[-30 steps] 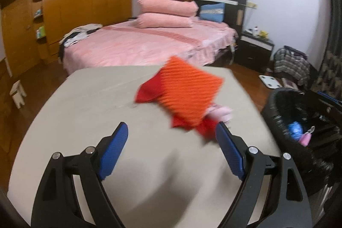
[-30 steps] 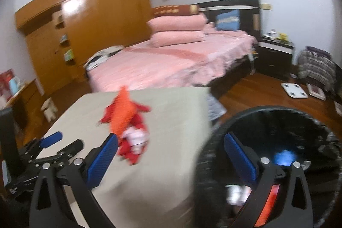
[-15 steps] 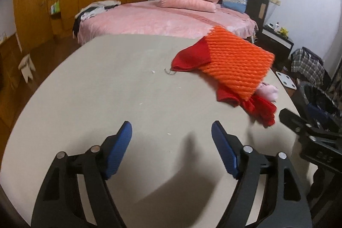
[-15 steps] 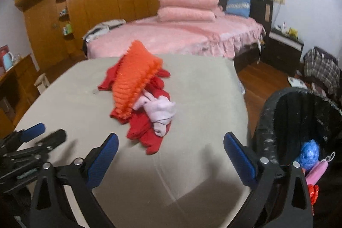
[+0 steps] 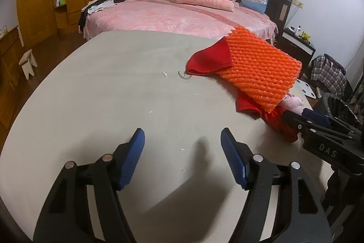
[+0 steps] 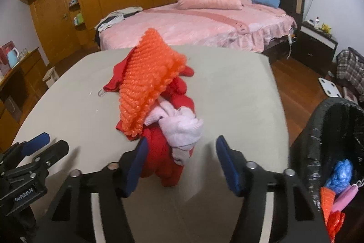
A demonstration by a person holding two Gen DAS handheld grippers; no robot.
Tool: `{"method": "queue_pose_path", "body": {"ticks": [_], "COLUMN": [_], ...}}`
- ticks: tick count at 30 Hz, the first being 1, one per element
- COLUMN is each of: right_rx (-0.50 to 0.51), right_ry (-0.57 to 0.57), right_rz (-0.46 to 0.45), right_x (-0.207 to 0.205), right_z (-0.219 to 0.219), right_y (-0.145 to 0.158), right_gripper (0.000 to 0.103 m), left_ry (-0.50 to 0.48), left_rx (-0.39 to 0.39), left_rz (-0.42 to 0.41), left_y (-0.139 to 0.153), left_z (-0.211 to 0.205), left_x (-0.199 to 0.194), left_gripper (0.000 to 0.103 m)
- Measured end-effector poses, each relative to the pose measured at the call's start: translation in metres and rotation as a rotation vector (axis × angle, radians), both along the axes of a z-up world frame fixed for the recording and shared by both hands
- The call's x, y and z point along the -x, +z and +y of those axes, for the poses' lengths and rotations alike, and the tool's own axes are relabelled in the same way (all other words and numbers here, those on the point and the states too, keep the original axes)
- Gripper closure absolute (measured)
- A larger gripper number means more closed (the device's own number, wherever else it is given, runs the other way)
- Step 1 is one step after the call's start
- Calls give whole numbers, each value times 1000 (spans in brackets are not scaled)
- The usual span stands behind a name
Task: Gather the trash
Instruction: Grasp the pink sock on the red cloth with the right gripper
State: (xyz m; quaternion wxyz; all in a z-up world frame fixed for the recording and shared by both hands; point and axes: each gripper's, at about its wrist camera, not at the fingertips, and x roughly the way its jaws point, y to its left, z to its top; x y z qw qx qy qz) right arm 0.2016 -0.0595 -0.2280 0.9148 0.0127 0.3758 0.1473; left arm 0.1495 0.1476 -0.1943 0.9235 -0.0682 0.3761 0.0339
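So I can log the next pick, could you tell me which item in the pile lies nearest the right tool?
The red cloth: its near end sits between the closing right tool fingers, ahead of the white sock and orange foam net.

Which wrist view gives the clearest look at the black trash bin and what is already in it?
The right wrist view. There the black trash bin shows its open mouth at the right edge, with a blue bag, pink item and orange scraps inside. The left wrist view catches only a sliver of its rim behind the right gripper; contents are hidden.
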Motion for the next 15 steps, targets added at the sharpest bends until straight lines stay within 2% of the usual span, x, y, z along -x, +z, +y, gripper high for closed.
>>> {"method": "queue_pose_path", "body": {"ticks": [4, 6, 8, 15], "right_rx": [-2, 1, 1, -25], "right_ry": [8, 23, 35, 31], "right_rz": [0, 15, 32, -18], "right_x": [-5, -8, -9, 6], "right_z": [3, 6, 7, -2], "right_y": [1, -2, -5, 5], "right_gripper": [50, 57, 70, 72], "left_ry": [2, 0, -1, -5], "left_rx": [0, -2, -4, -3], "left_rz": [0, 1, 3, 9], "left_y": [0, 0, 0, 0], "left_z": [-1, -1, -1, -5], "left_x": [1, 1, 0, 0], "left_gripper": [38, 38, 38, 43]}}
